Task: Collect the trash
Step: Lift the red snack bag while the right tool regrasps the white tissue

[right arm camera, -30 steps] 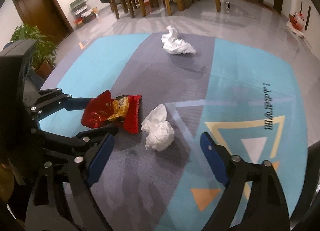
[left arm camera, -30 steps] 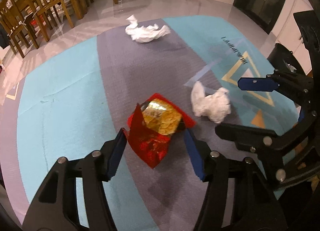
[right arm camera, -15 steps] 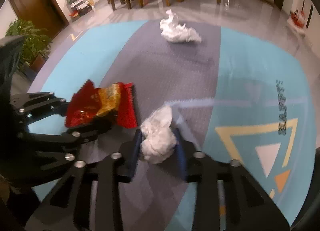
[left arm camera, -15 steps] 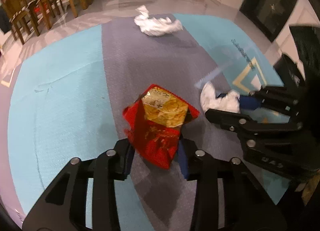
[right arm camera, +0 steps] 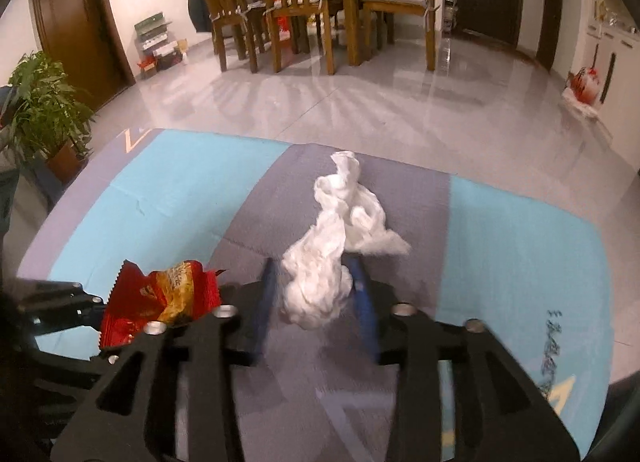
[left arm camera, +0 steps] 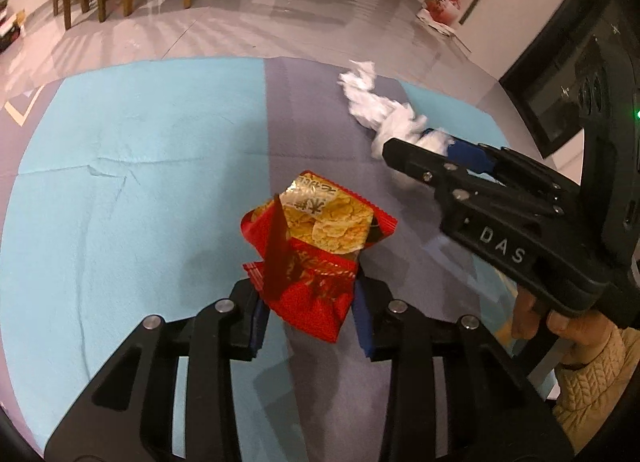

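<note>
Fingers of the left gripper (left arm camera: 308, 312) pinched the red snack wrapper (left arm camera: 316, 250) above the blue-and-grey rug (left arm camera: 132, 166), while the right gripper (right arm camera: 318, 294) clamped one crumpled tissue (right arm camera: 316, 282), another white wad (right arm camera: 356, 206) lying on the rug beyond.

Over the rug (right arm camera: 168, 198), the snack wrapper (left arm camera: 316, 246) sits between the left gripper (left arm camera: 308, 318) fingers, left of the tissue wad (right arm camera: 316, 282) in the right gripper (right arm camera: 316, 302). Second crumpled tissue (right arm camera: 352, 202) lies on the rug behind; dining chairs (right arm camera: 280, 2) beyond it.
</note>
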Demonstrator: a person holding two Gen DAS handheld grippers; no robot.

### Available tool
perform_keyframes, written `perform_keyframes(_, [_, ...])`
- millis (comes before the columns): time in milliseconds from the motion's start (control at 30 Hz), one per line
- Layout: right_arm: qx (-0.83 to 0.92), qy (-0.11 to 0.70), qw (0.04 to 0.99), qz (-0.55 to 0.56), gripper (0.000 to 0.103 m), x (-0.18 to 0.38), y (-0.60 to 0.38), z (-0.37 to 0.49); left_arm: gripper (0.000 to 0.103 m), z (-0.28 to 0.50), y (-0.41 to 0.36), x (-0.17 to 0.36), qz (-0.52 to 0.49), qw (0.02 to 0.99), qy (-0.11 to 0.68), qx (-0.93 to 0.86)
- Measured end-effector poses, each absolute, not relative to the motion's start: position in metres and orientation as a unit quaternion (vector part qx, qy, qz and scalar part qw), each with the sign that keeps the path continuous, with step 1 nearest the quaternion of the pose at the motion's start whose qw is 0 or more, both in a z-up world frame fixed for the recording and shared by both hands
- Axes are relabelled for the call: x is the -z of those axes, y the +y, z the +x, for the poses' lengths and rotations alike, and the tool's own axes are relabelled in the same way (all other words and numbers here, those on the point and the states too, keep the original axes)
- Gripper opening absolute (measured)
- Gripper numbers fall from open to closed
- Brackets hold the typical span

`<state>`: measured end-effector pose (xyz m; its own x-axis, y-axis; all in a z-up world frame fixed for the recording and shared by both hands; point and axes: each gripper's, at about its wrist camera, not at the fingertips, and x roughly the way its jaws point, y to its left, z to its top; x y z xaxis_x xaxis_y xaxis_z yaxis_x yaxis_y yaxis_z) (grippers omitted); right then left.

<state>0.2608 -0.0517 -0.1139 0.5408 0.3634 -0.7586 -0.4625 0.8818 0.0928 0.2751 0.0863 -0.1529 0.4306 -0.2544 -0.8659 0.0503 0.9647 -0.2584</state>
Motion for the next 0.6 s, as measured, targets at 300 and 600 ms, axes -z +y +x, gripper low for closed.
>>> perform_keyframes(300, [-0.243, 0.380, 0.878, -0.158, 0.085, 0.114, -0.031, 0.283, 0.039, 0.283, 0.108, 0.149, -0.143, 0.835, 0.524, 0.089])
perform_keyframes(600, [-0.226, 0.443, 0.845, -0.195, 0.010, 0.142, -0.024, 0.321, 0.039, 0.288, 0.114, 0.153, -0.158, 0.829, 0.530, 0.080])
